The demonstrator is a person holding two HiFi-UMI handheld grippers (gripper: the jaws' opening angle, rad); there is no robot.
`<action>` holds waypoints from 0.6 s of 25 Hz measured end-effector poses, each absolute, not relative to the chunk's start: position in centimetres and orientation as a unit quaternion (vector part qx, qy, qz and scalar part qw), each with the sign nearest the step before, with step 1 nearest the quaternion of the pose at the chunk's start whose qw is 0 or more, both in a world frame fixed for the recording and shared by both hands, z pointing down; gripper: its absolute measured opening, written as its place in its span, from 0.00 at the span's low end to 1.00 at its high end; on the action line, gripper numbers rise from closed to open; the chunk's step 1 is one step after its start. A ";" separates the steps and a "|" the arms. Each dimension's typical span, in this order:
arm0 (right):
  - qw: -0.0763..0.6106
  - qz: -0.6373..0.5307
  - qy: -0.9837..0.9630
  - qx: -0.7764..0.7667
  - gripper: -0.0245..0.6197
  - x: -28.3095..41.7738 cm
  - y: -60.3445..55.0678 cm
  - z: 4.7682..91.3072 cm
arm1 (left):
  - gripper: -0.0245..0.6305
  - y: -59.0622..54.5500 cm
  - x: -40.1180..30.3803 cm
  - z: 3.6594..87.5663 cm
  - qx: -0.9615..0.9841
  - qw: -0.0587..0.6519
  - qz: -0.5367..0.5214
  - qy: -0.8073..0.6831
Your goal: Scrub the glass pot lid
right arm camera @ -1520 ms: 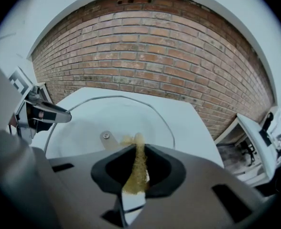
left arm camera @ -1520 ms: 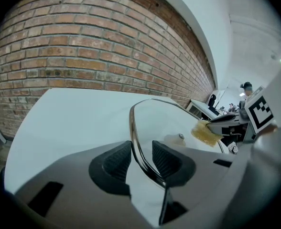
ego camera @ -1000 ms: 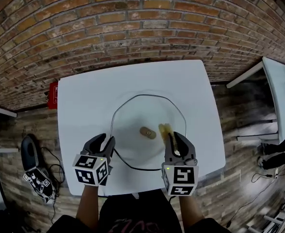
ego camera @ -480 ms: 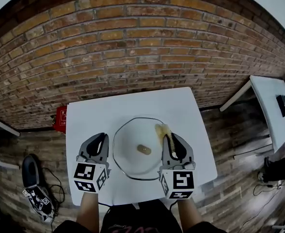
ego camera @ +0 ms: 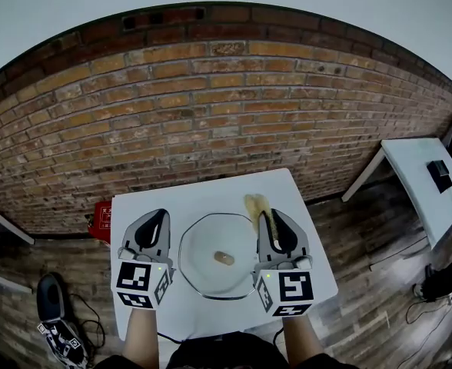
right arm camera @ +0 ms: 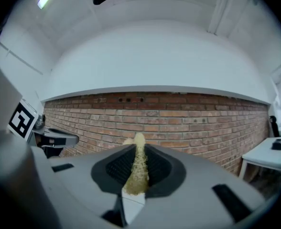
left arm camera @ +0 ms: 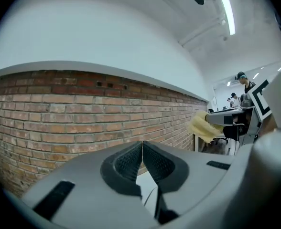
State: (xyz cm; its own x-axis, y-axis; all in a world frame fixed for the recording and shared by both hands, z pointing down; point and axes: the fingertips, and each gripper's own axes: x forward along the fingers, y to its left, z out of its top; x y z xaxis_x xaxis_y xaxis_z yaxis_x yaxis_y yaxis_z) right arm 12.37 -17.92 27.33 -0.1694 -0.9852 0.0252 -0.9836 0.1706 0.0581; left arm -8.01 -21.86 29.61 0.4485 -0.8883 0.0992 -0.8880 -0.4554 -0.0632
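Observation:
The glass pot lid [ego camera: 204,243] lies flat on the white table [ego camera: 211,194], with its brown knob [ego camera: 224,258] at the centre. My left gripper [ego camera: 156,217] is held up to the left of the lid. It is shut, with its pads [left arm camera: 131,162] meeting and nothing between them. My right gripper [ego camera: 275,221] is held up at the lid's right side and is shut on a yellow scrubbing sponge [ego camera: 256,205]. The sponge [right arm camera: 138,168] sticks out past the right gripper's [right arm camera: 139,152] tips. Both grippers point toward the brick wall.
A brick wall [ego camera: 211,114] stands just behind the table. A second white table [ego camera: 426,171] is at the right. A red box [ego camera: 103,220] and a dark device [ego camera: 51,298] lie on the wooden floor at the left.
Both grippers have lifted away from the lid and the view has pulled back and up. My left gripper, open at the lid's left rim before, has shut. The sponge stays in the right gripper.

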 end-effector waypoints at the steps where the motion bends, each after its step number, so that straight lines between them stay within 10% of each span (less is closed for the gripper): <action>1: 0.021 -0.017 -0.764 0.645 0.13 12.6 -17.9 26.6 | 0.06 -21.8 -8.0 28.6 -0.851 0.009 -0.055 0.523; 15: -0.024 -0.055 -0.757 0.651 0.13 12.3 -16.8 21.8 | 0.06 -21.3 -7.2 22.9 -0.851 0.055 -0.032 0.522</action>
State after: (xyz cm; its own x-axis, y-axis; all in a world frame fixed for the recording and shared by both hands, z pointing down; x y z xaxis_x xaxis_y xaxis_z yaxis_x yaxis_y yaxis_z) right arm 12.32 -16.82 21.77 -0.1515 -0.9825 -0.1080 -0.9879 0.1467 0.0508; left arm -7.17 -21.26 22.87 0.4537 -0.8912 -0.0028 -0.8842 -0.4497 -0.1263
